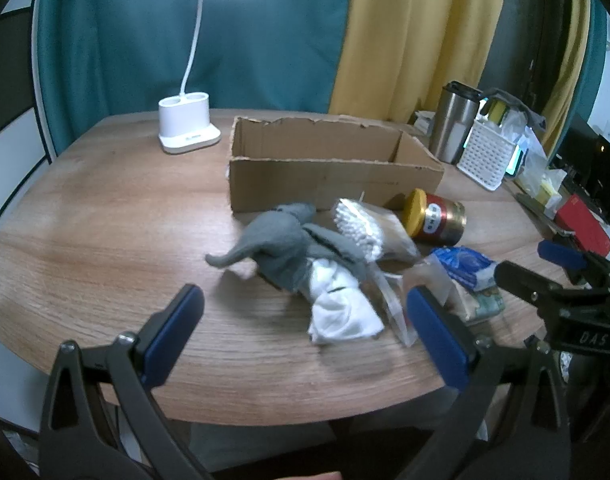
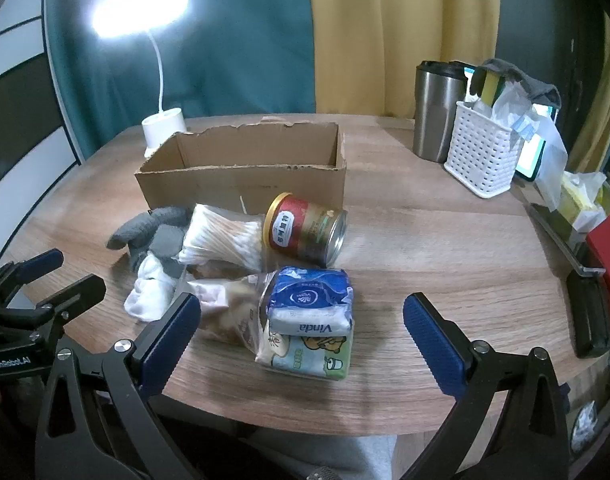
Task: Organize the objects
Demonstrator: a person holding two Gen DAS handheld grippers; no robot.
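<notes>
An open cardboard box (image 1: 329,168) (image 2: 245,176) stands mid-table, nothing visible inside. In front of it lie grey and white socks (image 1: 289,248) (image 2: 153,236), a bag of cotton swabs (image 1: 359,228) (image 2: 221,240), a red can with a yellow lid (image 1: 435,218) (image 2: 305,230), a blue Vinda tissue pack (image 1: 465,266) (image 2: 311,300) on another tissue pack (image 2: 309,354), and a bagged snack (image 2: 229,312). My left gripper (image 1: 305,336) is open and empty, just short of the socks. My right gripper (image 2: 303,344) is open and empty, around the tissue packs' near side.
A white desk lamp (image 1: 187,128) (image 2: 163,126) stands behind the box. A steel tumbler (image 1: 455,122) (image 2: 437,112), a white perforated basket (image 1: 487,156) (image 2: 481,156), a red box (image 1: 583,228) (image 2: 609,256) and clutter line the right edge. The round wooden table's (image 1: 105,220) edge is near.
</notes>
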